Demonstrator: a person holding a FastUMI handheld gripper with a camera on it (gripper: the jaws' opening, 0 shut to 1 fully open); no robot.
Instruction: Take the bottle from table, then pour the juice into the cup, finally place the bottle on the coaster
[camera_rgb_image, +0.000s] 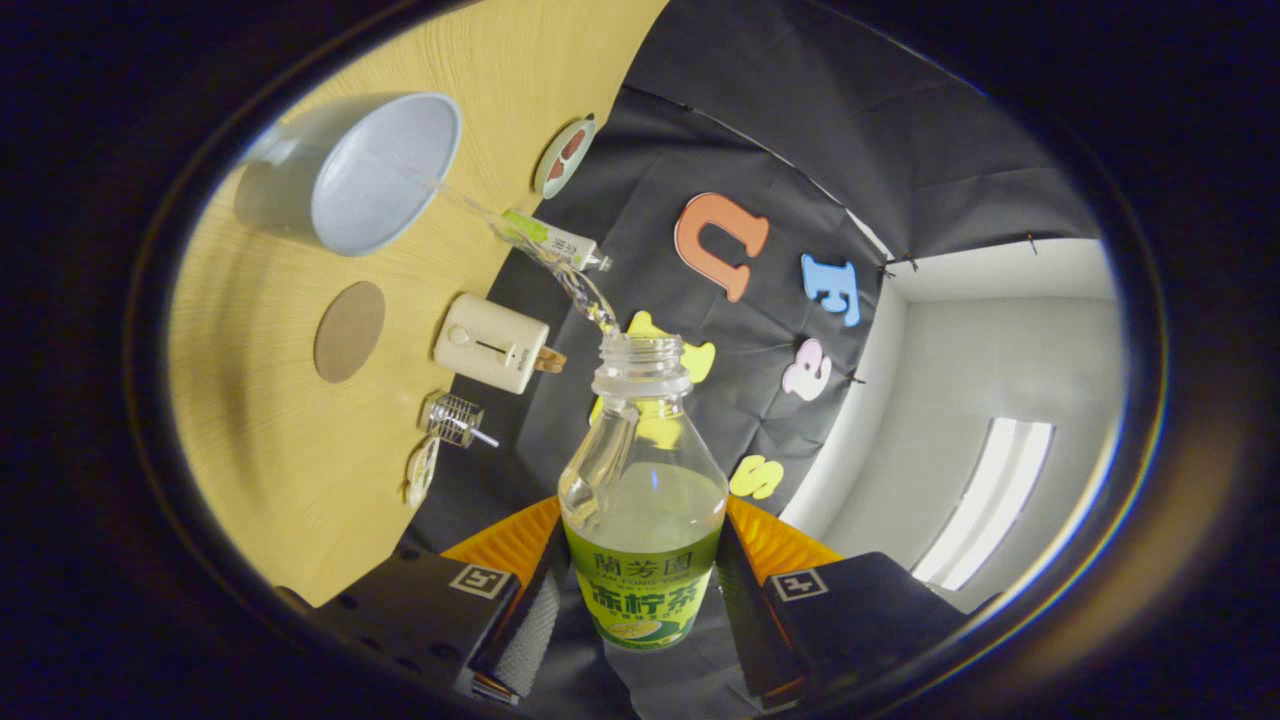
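Tongs (640, 590) clamp bottle (642, 500) between fingers, juice streaming into cup (370, 175).

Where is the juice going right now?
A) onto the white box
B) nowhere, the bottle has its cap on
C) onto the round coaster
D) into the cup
D: a thin stream arcs from the open mouth of the tilted bottle, held between the gripper's fingers, into the cup.

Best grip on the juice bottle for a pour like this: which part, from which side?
Take the bottle at its labelled lower body, side-on, one finger on each flank, as the gripper does now, shut on it. The body there is wide and straight-walled; the neck narrows and must stay clear, since juice streams from the open mouth towards the cup.
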